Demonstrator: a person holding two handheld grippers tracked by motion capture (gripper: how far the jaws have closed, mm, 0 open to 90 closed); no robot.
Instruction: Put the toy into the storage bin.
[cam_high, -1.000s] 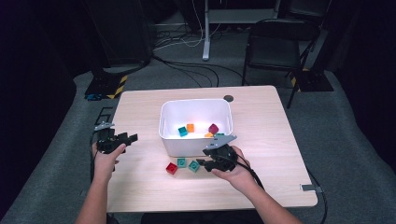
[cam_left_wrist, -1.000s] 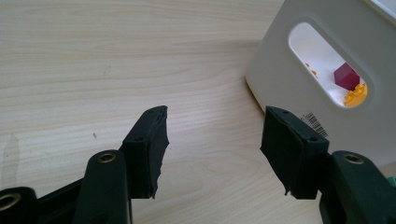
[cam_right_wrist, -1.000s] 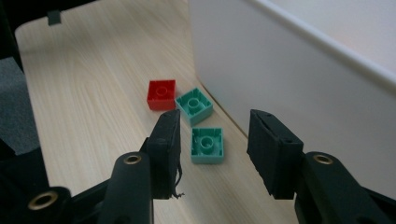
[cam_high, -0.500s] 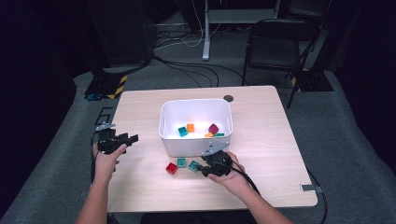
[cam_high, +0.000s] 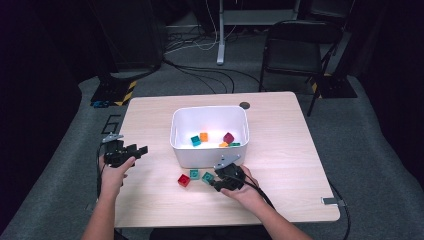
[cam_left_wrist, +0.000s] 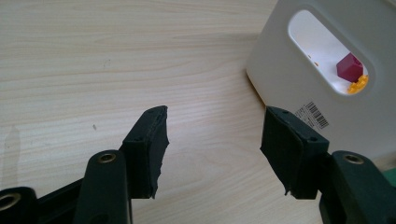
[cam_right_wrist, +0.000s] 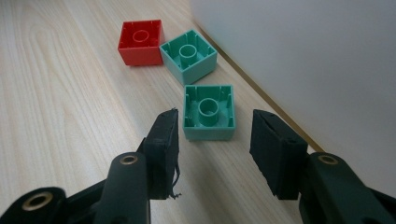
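Green block between wide jaws

Green block (cam_right_wrist: 208, 112) on the wood table (cam_high: 295, 150), near the front edge, hollow side up, just in front of the right gripper (cam_right_wrist: 214, 140). Right jaws apart, one on each side of the block's near end, not touching it; just been opening. Nothing held.

Second green block (cam_right_wrist: 188, 56) a little farther along, close to the white bin (cam_high: 210, 135). Red block (cam_right_wrist: 140, 42) right beside that one, almost touching. All three in a short row along the bin's front wall, seen from above at (cam_high: 208, 176), (cam_high: 194, 174) and (cam_high: 184, 180).

Left gripper (cam_left_wrist: 212, 135) near the left edge, well apart from the blocks. Jaws wide open over bare wood, holding nothing, bin wall just past the right jaw.

Inside the bin: a dark red block (cam_high: 228, 138), an orange one (cam_high: 203, 136), a teal one (cam_high: 195, 141), and more small bits by the front wall.
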